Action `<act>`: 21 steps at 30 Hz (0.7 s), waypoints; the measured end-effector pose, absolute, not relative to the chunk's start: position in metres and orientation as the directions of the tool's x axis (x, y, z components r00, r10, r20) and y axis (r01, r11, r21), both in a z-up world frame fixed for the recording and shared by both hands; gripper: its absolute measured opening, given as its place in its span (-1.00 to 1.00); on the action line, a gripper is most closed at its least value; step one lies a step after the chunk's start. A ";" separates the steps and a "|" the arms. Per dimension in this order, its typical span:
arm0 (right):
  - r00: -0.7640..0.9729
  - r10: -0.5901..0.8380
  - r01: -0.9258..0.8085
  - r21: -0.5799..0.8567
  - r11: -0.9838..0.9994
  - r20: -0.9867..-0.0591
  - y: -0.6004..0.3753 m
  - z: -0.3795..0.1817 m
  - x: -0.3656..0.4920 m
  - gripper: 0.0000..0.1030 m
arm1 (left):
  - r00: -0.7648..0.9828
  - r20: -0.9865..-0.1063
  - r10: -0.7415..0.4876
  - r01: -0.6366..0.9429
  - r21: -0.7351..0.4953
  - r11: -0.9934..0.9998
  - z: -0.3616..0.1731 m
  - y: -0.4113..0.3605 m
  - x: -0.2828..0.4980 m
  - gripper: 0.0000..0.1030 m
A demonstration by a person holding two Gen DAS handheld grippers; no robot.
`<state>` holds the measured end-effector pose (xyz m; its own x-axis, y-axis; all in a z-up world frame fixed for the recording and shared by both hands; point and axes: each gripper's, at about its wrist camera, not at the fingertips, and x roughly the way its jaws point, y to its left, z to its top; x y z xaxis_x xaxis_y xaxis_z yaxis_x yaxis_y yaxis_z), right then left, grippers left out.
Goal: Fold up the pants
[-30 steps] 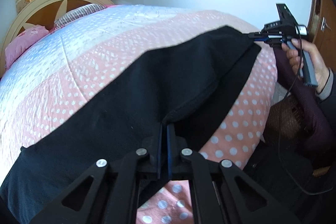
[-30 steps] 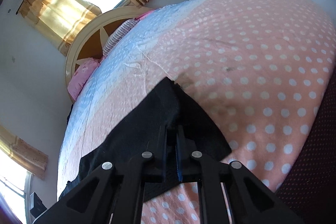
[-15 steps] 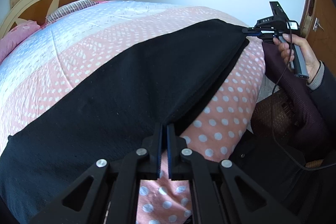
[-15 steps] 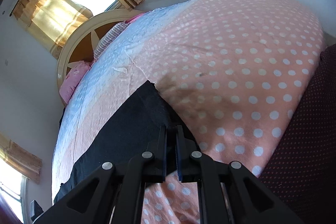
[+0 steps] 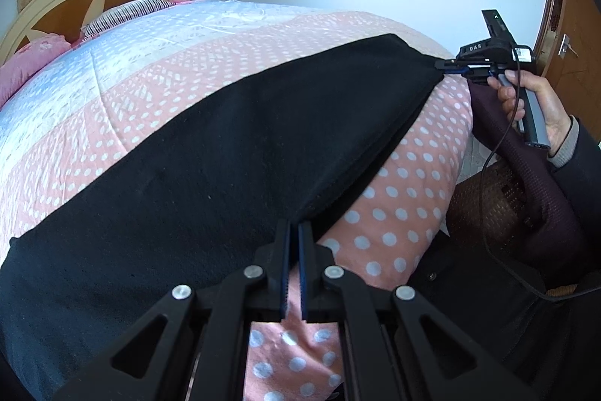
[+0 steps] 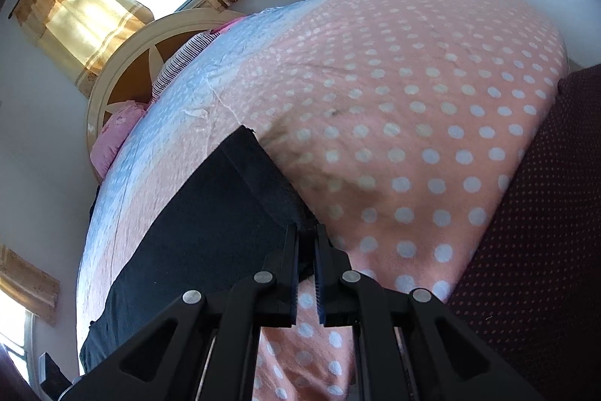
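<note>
Only left view shows hand [image 5: 541, 108], right gripper [image 5: 445, 64] pinching pants [image 5: 225, 156]

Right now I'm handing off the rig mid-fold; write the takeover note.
Left tool: shut on the near edge of the black pants.
Right tool: shut on the pants' corner at the foot of the bed.
Pants lie flat across the pink dotted bedspread, two layers showing along the held edge.
Done: one lengthwise fold, apparently.
Left: release, then probably fold across the length.

The black pants [image 5: 195, 175] run past the frame's lower-left edge.
</note>
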<state>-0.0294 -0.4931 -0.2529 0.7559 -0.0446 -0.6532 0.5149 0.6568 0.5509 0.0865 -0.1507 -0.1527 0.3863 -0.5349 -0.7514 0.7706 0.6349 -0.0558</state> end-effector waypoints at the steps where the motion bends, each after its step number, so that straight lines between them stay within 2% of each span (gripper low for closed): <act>1: 0.756 -0.053 0.516 0.543 0.663 -0.653 -0.492 -0.250 -0.031 -0.87 | 0.385 -0.750 -0.538 0.770 -0.060 0.635 -0.153 -0.150 0.086 -0.92; 7: 0.752 -0.052 0.510 0.530 0.677 -0.657 -0.495 -0.256 -0.025 -0.87 | 0.385 -0.747 -0.542 0.773 -0.059 0.632 -0.155 -0.152 0.087 -0.90; 9: 0.743 -0.079 0.525 0.506 0.684 -0.665 -0.494 -0.251 -0.026 -0.66 | 0.388 -0.746 -0.541 0.774 -0.054 0.630 -0.155 -0.152 0.084 -0.88; 10: 0.733 -0.110 0.550 0.490 0.677 -0.671 -0.495 -0.250 -0.028 -0.31 | 0.387 -0.746 -0.542 0.775 -0.055 0.629 -0.153 -0.151 0.082 -0.88; 11: 0.733 -0.144 0.568 0.483 0.666 -0.664 -0.496 -0.246 -0.033 -0.15 | 0.386 -0.743 -0.547 0.778 -0.056 0.626 -0.150 -0.149 0.079 -0.85; 14: 0.745 -0.224 0.585 0.455 0.671 -0.628 -0.495 -0.225 -0.044 -0.15 | 0.391 -0.726 -0.566 0.784 -0.061 0.618 -0.140 -0.137 0.070 -0.80; 16: 0.781 -0.228 0.538 0.439 0.720 -0.582 -0.477 -0.203 -0.043 -0.15 | 0.411 -0.712 -0.569 0.775 -0.056 0.630 -0.133 -0.124 0.065 -0.73; 19: 0.825 -0.123 0.391 0.400 0.829 -0.551 -0.431 -0.179 -0.022 -0.15 | 0.469 -0.699 -0.539 0.733 -0.032 0.679 -0.128 -0.101 0.068 -0.46; 21: 0.831 -0.017 0.259 0.360 0.896 -0.556 -0.387 -0.172 0.000 -0.15 | 0.519 -0.692 -0.502 0.687 -0.012 0.727 -0.126 -0.086 0.077 -0.15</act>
